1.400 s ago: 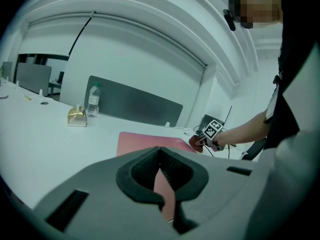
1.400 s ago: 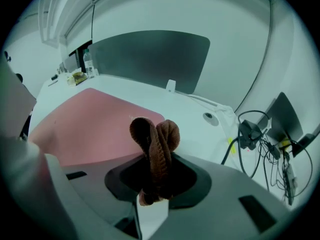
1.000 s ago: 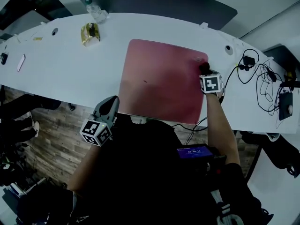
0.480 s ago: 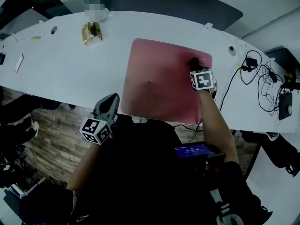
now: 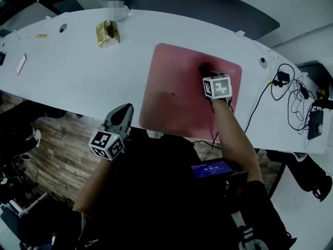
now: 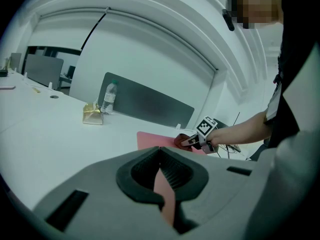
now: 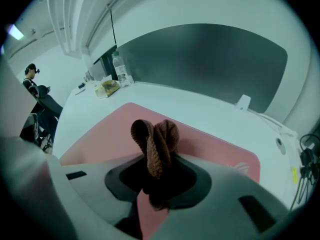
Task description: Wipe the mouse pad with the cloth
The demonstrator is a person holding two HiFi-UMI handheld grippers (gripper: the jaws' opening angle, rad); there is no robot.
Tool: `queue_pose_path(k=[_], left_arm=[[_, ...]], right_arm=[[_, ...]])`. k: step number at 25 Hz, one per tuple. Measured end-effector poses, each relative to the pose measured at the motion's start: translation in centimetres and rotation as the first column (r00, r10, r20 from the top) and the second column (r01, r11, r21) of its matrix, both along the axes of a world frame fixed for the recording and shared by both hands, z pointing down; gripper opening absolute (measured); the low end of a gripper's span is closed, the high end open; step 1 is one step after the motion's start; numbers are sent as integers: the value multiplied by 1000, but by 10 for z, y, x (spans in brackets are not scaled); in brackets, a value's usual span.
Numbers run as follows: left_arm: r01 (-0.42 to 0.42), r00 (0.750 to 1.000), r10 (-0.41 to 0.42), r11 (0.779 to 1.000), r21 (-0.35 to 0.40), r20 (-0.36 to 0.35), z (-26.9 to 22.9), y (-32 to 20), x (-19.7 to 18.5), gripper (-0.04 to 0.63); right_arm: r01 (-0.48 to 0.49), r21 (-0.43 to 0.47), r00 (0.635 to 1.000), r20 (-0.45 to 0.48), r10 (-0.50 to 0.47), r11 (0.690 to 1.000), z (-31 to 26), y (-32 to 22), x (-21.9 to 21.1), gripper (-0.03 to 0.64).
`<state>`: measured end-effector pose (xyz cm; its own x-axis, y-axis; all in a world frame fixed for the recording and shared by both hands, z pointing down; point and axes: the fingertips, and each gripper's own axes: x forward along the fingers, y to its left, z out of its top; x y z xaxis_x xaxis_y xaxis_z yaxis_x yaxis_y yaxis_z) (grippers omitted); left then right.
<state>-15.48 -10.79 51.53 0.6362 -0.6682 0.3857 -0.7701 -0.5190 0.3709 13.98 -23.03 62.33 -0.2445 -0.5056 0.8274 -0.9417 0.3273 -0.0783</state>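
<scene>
A pink mouse pad (image 5: 174, 95) lies on the white table (image 5: 78, 72), reaching the near edge. My right gripper (image 5: 205, 71) is over the pad's far right part, shut on a crumpled brown cloth (image 7: 155, 143) that bulges out above the jaws and rests against the pad (image 7: 97, 134). In the head view the cloth (image 5: 203, 67) shows as a dark lump ahead of the marker cube. My left gripper (image 5: 123, 116) hangs off the table's near edge, left of the pad, shut with nothing in it (image 6: 162, 176). The left gripper view shows the pad (image 6: 152, 139) and the right gripper (image 6: 192, 140) beyond.
A gold foil box (image 5: 107, 34) and a bottle (image 6: 109, 97) stand at the table's far left. Black cables (image 5: 292, 95) and a dark device (image 5: 315, 124) lie at the right end. A dark partition (image 5: 208, 7) runs behind the table. A phone (image 5: 21, 63) lies far left.
My right gripper has slid the cloth leftward along the pad's far part, away from the far right corner. The left gripper has stayed where it was.
</scene>
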Motion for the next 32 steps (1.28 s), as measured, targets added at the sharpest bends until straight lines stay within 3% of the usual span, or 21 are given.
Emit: queue_pose_path(k=[20, 32], left_arm=[[62, 998, -62, 998, -31, 12, 5, -4, -43, 8], [102, 995, -102, 994, -37, 14, 7, -7, -63, 8]], right_arm=[[85, 7, 986, 141, -85, 996, -1, -37, -120, 118], [211, 27, 954, 210, -212, 977, -1, -46, -190, 118]])
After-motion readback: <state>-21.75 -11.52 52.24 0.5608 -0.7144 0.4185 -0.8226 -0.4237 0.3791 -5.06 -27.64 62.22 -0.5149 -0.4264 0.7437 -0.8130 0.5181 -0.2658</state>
